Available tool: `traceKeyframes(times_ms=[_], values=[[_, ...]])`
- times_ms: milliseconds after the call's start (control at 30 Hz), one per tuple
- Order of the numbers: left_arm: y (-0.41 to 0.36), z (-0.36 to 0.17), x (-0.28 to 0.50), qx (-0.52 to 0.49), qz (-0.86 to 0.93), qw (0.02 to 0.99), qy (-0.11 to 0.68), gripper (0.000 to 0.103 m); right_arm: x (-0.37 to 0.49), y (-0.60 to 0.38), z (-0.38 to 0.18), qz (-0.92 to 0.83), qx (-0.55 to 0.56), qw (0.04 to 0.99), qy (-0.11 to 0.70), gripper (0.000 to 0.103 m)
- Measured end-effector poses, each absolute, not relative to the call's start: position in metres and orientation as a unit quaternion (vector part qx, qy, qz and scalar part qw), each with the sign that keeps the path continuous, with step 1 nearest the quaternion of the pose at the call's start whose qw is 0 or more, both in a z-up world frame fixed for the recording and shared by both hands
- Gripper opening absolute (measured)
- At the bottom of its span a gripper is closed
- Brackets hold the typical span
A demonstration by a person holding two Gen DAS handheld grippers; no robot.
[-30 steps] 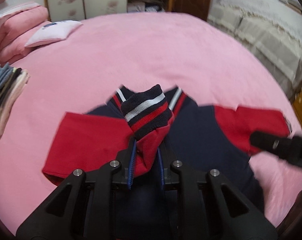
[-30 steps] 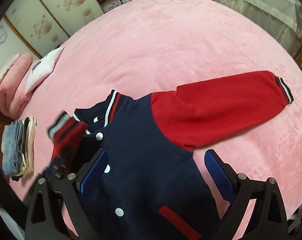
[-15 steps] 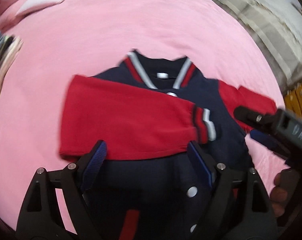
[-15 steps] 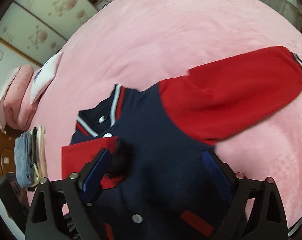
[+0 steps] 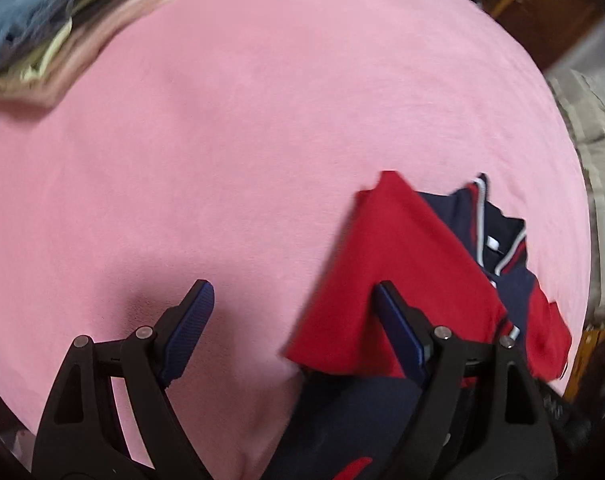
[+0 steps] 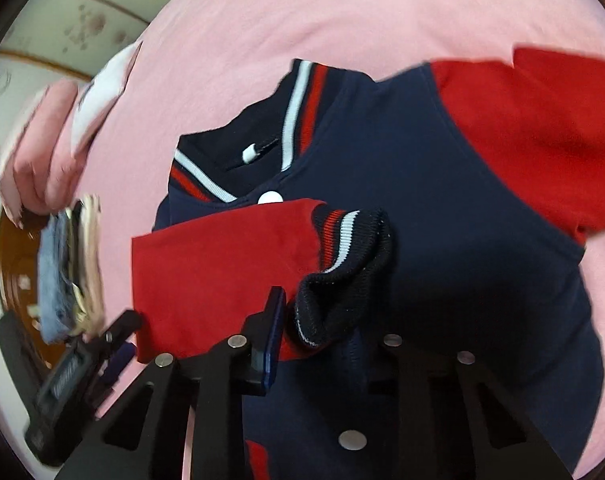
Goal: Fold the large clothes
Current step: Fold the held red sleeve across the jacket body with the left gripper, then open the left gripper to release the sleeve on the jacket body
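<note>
right wrist view shows the right gripper (image 6: 322,320) closed down on the striped cuff (image 6: 342,264) of the red sleeve (image 6: 222,272), which lies folded across the navy front of the jacket (image 6: 442,240); only the left blue pad is plainly visible, the other is hidden behind the bunched knit, but the cuff is puckered as if pinched between them. the grip sits at the cuff probably because that end steers the whole sleeve, letting it be pulled flat or tucked inward. the jacket lies face up on the pink bedspread (image 6: 342,12), collar (image 6: 298,116) away from the camera, its other sleeve (image 6: 542,128) stretched out to the side and not yet folded. in the left wrist view the left gripper (image 5: 290,320) is spread wide and holds nothing, hovering over bare bedspread at the jacket's edge, with one finger overlapping the red sleeve. that placement looks like standing clear while the right side works. a stack of folded clothes (image 5: 62,32) sits well apart at the far corner. judging by this, one sleeve is roughly in place and the second sleeve and body folds remain.
</note>
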State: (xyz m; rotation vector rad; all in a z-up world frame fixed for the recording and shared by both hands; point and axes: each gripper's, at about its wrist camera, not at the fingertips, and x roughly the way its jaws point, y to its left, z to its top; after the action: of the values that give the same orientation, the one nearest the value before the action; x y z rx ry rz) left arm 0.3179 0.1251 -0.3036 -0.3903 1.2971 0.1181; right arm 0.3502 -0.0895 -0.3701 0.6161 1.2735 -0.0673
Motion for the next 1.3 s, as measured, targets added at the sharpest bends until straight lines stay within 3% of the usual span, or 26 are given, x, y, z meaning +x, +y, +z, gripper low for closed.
traceKeyframes(times_ms=[233, 400, 533, 600, 800, 833, 867, 900, 967, 1067, 1133, 1200, 1300], values=[[0.118, -0.314, 0.311, -0.187, 0.041, 0.767, 0.613, 0.080, 0.327, -0.088, -0.332, 0.063, 0.248, 0.779, 0.572, 0.016], [0.103, -0.317, 0.310, -0.167, 0.031, 0.767, 0.619, 0.079, 0.318, -0.119, -0.315, 0.028, 0.180, 0.802, 0.569, 0.016], [0.089, -0.325, 0.312, -0.155, 0.033, 0.766, 0.623, 0.074, 0.318, -0.160, -0.334, -0.010, 0.220, 0.784, 0.580, 0.016], [0.083, -0.328, 0.317, -0.152, 0.030, 0.766, 0.624, 0.066, 0.315, -0.164, -0.347, -0.007, 0.243, 0.776, 0.582, 0.016], [0.060, -0.338, 0.324, -0.121, 0.016, 0.771, 0.625, 0.064, 0.312, -0.168, -0.373, -0.033, 0.272, 0.765, 0.584, 0.016], [0.057, -0.340, 0.325, -0.117, 0.016, 0.771, 0.625, 0.062, 0.310, -0.170, -0.374, -0.036, 0.285, 0.762, 0.580, 0.016], [0.056, -0.341, 0.325, -0.117, 0.012, 0.773, 0.624, 0.050, 0.307, -0.175, -0.376, -0.038, 0.296, 0.760, 0.577, 0.016], [0.052, -0.342, 0.325, -0.121, -0.001, 0.773, 0.622, 0.031, 0.302, -0.180, -0.377, -0.041, 0.311, 0.756, 0.574, 0.016], [0.045, -0.342, 0.327, -0.129, -0.025, 0.768, 0.627, 0.015, 0.296, -0.187, -0.380, -0.045, 0.338, 0.748, 0.569, 0.016], [0.040, -0.339, 0.330, -0.113, -0.016, 0.767, 0.631, 0.016, 0.286, -0.194, -0.381, -0.052, 0.359, 0.739, 0.568, 0.017], [0.051, -0.333, 0.333, -0.124, 0.001, 0.763, 0.634, 0.018, 0.281, -0.195, -0.375, -0.070, 0.342, 0.744, 0.570, 0.022], [0.058, -0.327, 0.330, -0.141, 0.010, 0.761, 0.633, 0.019, 0.279, -0.193, -0.367, -0.093, 0.314, 0.752, 0.572, 0.033], [0.069, -0.315, 0.327, -0.146, 0.020, 0.764, 0.628, 0.019, 0.271, -0.191, -0.339, -0.133, 0.254, 0.781, 0.555, 0.035]])
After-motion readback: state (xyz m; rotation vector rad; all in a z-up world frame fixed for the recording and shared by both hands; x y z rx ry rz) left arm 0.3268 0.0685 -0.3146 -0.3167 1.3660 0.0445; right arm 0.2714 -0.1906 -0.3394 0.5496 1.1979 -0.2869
